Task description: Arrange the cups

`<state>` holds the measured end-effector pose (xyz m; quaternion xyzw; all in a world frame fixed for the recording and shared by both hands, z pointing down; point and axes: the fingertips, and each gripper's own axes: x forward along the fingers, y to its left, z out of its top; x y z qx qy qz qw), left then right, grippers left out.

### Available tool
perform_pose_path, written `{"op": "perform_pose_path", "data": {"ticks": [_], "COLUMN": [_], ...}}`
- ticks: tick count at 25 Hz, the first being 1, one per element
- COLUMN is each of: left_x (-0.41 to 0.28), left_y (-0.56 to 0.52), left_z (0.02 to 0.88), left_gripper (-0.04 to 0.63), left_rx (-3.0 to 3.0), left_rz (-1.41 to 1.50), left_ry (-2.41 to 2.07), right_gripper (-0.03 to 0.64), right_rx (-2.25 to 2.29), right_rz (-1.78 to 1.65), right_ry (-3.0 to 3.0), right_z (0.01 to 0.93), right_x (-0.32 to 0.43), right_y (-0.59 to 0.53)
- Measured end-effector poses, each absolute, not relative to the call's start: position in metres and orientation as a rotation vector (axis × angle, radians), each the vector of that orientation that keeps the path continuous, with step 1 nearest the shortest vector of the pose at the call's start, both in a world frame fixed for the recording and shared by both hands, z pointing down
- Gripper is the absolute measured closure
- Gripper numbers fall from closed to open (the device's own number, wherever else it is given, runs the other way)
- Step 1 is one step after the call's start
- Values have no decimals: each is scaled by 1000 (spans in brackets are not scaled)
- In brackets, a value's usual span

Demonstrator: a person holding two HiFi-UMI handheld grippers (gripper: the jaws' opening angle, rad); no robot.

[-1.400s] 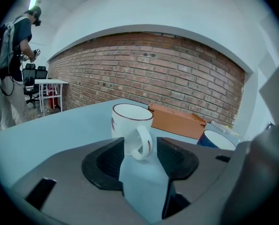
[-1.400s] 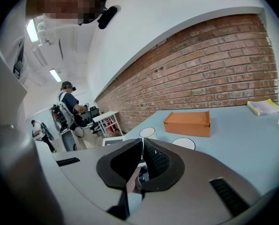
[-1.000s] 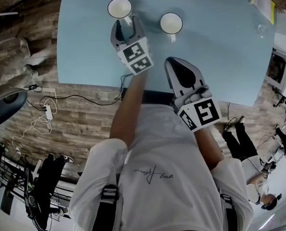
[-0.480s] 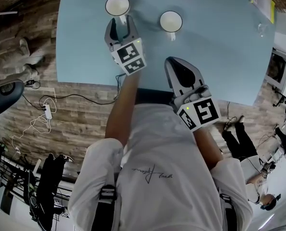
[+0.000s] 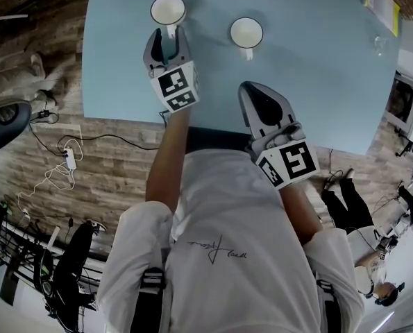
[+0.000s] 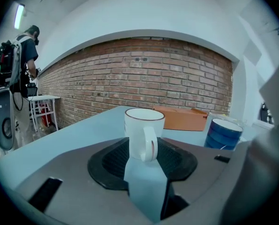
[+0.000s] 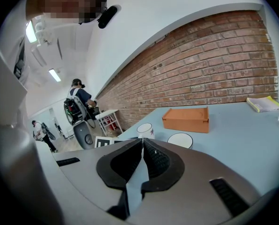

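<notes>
- White cup [image 5: 168,9]: its handle sits between the jaws of the left hand-held gripper [image 5: 167,39], which are apart but have just been closing; centre the handle, then squeeze gently.
- Right hand-held gripper [image 5: 250,89]: jaws together, empty.

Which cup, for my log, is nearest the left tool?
The white cup, handle between the left tool's jaws, which have just been closing; the blue cup stands aside.

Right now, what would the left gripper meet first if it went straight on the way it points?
The handle of the white cup. It faces the left gripper and seems to sit already between the open jaws, which have just been closing slightly. Whether they touch it is unclear.
</notes>
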<state>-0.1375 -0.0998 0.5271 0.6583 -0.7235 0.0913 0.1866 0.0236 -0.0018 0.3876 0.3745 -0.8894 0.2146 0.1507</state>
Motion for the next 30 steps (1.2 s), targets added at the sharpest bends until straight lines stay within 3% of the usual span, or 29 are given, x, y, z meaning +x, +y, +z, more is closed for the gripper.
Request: {"op": "perform_pose_path", "data": {"ticks": [6, 30], "left_x": [-135, -112], "left_y": [-102, -95], "left_z": [527, 494], "left_gripper": [526, 537], "left_rx": [1932, 2062], "left_rz": [284, 248], "left_ry": [-2019, -1897], "right_gripper": [595, 595], "right_rx": [1080, 1072], "right_rz": [640, 648], "right_ry": [-2546, -2576], "right_z": [392, 388], "right_x": [28, 20], "right_y": [-2, -20]}}
